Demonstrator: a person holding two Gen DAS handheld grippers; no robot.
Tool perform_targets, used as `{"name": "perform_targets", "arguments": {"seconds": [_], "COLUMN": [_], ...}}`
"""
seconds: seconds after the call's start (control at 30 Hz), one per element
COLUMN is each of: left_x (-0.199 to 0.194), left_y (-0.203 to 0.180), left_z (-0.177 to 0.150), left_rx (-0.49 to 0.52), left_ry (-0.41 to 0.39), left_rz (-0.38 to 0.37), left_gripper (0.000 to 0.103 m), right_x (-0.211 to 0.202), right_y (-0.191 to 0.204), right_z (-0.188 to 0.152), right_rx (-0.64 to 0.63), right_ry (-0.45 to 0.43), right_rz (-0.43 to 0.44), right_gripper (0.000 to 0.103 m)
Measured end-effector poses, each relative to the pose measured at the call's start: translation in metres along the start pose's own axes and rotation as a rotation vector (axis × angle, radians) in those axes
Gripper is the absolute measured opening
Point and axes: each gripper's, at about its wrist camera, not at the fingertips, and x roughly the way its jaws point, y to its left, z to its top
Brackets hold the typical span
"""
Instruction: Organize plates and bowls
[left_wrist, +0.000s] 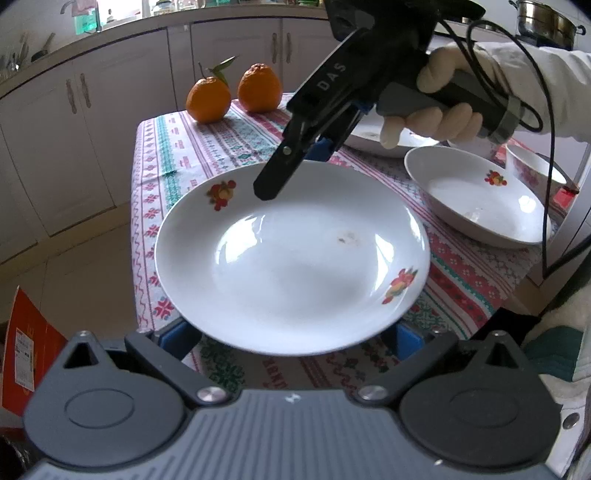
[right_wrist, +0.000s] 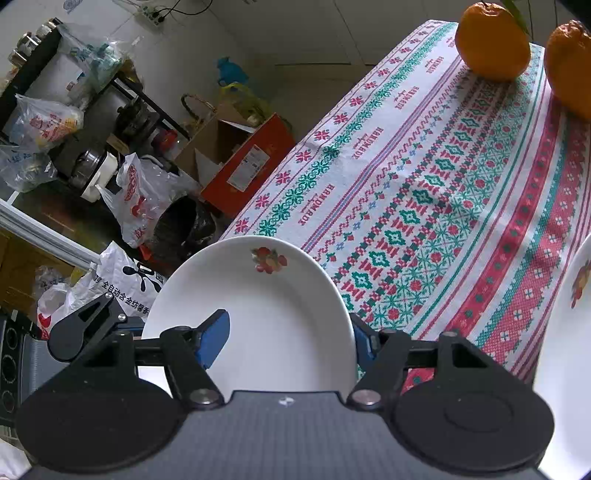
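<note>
Near plate: your left claw (left_wrist: 291, 334) has its blue pads on either side of the near rim of the white plate (left_wrist: 291, 254); whether they press the rim you cannot tell from the left wrist view.
Far rim: your right claw (left_wrist: 295, 162) is clamped on the opposite edge, one black finger above and a blue pad below, so the plate sits between both tools.
Height: the plate looks lifted off the desk (left_wrist: 192, 147), tilted slightly; you cannot confirm the gap.
Right view: the same plate (right_wrist: 258, 317) fills the claw's span (right_wrist: 288, 343), pads at each side of the rim.
Other dishes: a second plate (left_wrist: 476, 195) lies to the right on the cloth, a third white dish (left_wrist: 373, 136) behind your gloved hand (left_wrist: 439, 107), and a patterned bowl (left_wrist: 532, 173) at the far right edge.
Bystanders: two oranges (left_wrist: 232, 92) stand at the far end, well apart from the dishes.
Progress: early, by the look of it; nothing is stacked yet, and every dish is still separate.
Left to do: set this plate onto its matching mate, then gather the remaining dish and bowl.
</note>
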Motion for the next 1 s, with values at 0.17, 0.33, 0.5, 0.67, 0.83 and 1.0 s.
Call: {"name": "perform_targets", "arguments": {"seconds": [0.17,0.33,0.5,0.67,0.83,1.0], "left_x": [0.0,0.002,0.004,0.009,0.016,0.025], "left_y": [0.001,0.002,0.005,0.01,0.018,0.024], "left_z": [0.002,0.005,0.008,0.018,0.027,0.036], "left_rx": [0.007,0.015,0.01,0.021,0.024,0.041], "left_ry": [0.011,0.016,0.009,0.003,-0.006,-0.01], "left_rz": [-0.004,-0.006,-0.009,-0.01,-0.016,-0.016], "left_gripper": [0.102,0.102,0.102,0.102,0.102,0.102], "right_x": [0.0,-0.001,-0.006,-0.009,-0.014,-0.015], "right_y": [0.001,0.0,-0.001,-0.006,-0.011,-0.02], "right_z": [0.0,0.0,0.003,0.011,0.02,0.027], "right_rx": [-0.007,-0.005,-0.014,-0.013,-0.014,-0.012], "right_ry": [0.0,-0.008,-0.029,-0.046,-0.072,-0.091], "right_rz": [-0.001,-0.003,-0.016,-0.025,-0.033,-0.045], "right_gripper": [0.074,0.074,0.074,0.074,0.074,0.074]}}
